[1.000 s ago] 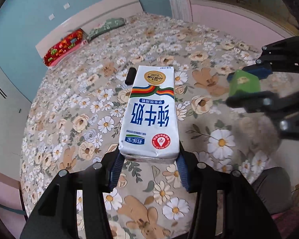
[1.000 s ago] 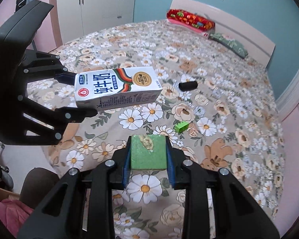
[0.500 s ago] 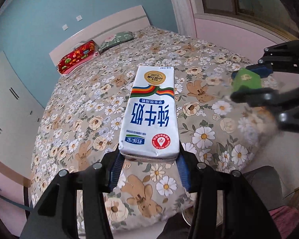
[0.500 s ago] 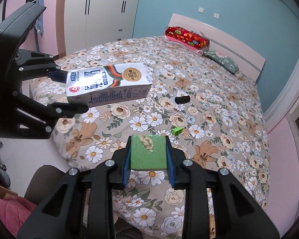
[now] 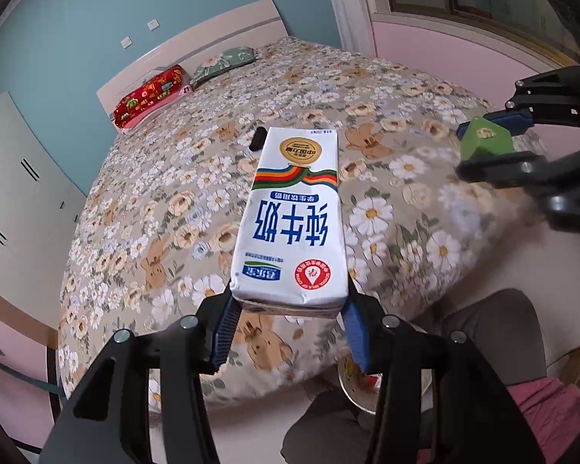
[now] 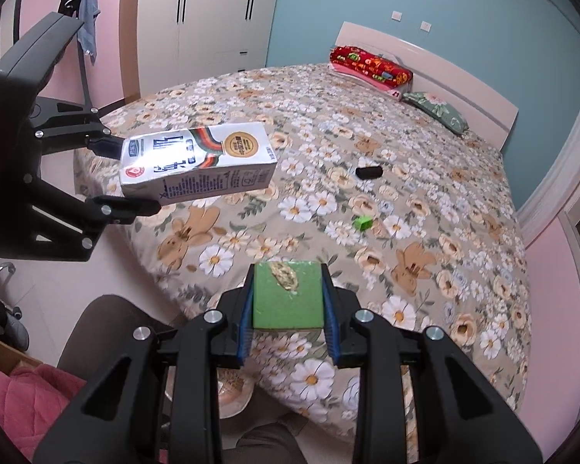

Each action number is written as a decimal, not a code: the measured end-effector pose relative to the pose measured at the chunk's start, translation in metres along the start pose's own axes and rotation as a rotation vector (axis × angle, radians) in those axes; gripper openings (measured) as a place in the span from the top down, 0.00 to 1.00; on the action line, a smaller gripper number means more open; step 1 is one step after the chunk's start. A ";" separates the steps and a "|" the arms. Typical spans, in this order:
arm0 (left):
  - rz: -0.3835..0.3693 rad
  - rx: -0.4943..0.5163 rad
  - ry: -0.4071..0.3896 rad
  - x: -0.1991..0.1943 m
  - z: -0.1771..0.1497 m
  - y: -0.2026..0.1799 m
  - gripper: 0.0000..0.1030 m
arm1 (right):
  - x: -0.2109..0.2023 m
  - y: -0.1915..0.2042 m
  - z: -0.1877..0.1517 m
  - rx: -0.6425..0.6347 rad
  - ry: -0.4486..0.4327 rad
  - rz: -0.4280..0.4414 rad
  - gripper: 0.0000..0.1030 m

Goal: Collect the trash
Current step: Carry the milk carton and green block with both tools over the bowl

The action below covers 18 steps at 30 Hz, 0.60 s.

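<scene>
The left gripper [image 5: 290,309] clamps the milk carton [image 5: 295,216] by its base, lifted above the bed [image 5: 143,208]; the right gripper [image 6: 288,301] pinches the green block [image 6: 288,297] between its pads, clear of the bedspread.

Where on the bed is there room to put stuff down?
The bed is mostly bare. Biggest free patches: between the red pillow and the black object, and right of the small green piece. The near corner is busier, under the milk carton.

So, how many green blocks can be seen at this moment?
2. One green block is clamped in the right gripper. A smaller green block lies on the bed. Others may be hidden behind the milk carton.
</scene>
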<state>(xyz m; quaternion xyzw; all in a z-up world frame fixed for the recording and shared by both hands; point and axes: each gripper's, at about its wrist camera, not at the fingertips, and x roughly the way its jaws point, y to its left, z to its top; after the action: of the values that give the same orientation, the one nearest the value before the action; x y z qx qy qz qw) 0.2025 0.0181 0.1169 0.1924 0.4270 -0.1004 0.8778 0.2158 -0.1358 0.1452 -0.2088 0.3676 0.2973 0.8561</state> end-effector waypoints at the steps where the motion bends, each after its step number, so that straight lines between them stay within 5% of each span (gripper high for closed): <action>1: -0.003 0.001 0.003 0.000 -0.003 -0.002 0.51 | 0.001 0.003 -0.006 0.003 0.007 0.005 0.70; 18: -0.075 0.020 0.123 0.036 -0.083 -0.035 0.51 | 0.047 0.037 -0.076 0.035 0.118 0.083 0.70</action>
<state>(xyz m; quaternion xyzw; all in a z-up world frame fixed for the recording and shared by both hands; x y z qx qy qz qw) 0.1541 0.0211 0.0333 0.1907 0.4861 -0.1255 0.8436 0.1792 -0.1355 0.0558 -0.1954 0.4310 0.3133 0.8233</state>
